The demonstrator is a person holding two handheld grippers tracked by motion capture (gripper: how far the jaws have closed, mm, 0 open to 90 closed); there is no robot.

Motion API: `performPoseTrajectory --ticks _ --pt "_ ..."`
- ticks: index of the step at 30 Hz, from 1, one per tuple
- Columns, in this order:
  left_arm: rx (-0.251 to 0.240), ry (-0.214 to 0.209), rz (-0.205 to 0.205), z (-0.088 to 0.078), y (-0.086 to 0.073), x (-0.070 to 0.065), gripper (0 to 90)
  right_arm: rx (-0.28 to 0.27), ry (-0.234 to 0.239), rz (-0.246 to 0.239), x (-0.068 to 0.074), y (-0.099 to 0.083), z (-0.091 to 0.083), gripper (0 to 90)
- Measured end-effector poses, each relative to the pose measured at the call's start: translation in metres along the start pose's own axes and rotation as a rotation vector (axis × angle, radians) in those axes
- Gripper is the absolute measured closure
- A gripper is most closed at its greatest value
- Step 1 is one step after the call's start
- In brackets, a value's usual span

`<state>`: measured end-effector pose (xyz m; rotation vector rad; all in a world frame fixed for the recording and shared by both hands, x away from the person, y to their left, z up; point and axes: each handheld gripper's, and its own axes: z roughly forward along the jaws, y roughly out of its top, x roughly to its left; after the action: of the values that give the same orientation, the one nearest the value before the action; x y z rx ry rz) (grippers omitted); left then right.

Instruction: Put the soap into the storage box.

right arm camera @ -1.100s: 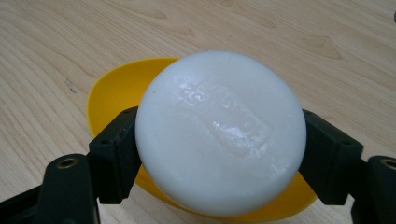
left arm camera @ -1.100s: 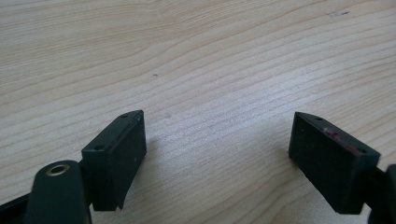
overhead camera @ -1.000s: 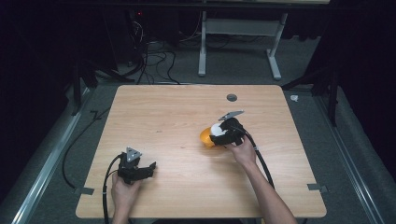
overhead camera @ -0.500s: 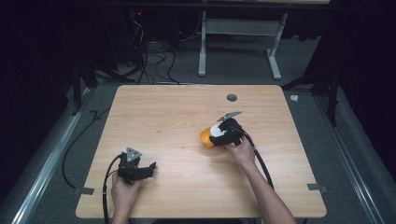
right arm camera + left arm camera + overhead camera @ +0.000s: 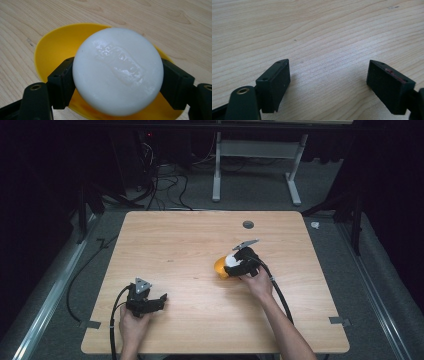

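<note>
A round white bar of soap [image 5: 117,72] with raised lettering is clamped between the jaws of my right gripper [image 5: 117,82], right above a yellow dish [image 5: 53,50]. From the high view the soap [image 5: 230,259] and the yellow dish [image 5: 220,268] sit right of the table's middle, with my right gripper [image 5: 235,265] over them. Whether the soap touches the dish I cannot tell. My left gripper [image 5: 159,301] rests near the table's front left, open, and in the left gripper view its jaws [image 5: 328,85] stand wide apart over bare wood.
The wooden table [image 5: 175,240] has a small dark grommet [image 5: 248,224] near its far edge. Black cables trail from both grippers toward the front edge. A desk frame [image 5: 255,165] and cables stand on the floor beyond the table.
</note>
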<state>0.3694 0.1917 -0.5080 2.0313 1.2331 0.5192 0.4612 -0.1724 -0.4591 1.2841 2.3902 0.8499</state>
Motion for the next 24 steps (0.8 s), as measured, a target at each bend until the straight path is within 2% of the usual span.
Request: performPoseTrajectory --ticks 15,24 --pt "0.001 -0.001 0.000 -0.0001 0.0000 0.0001 19.7 0.007 0.022 0.025 -0.0030 -0.0001 0.0018 22.6" --pt "0.001 -0.001 0.000 -0.0001 0.0000 0.0001 19.7 -0.014 0.035 0.033 -0.0040 0.0006 -0.0019 17.9"
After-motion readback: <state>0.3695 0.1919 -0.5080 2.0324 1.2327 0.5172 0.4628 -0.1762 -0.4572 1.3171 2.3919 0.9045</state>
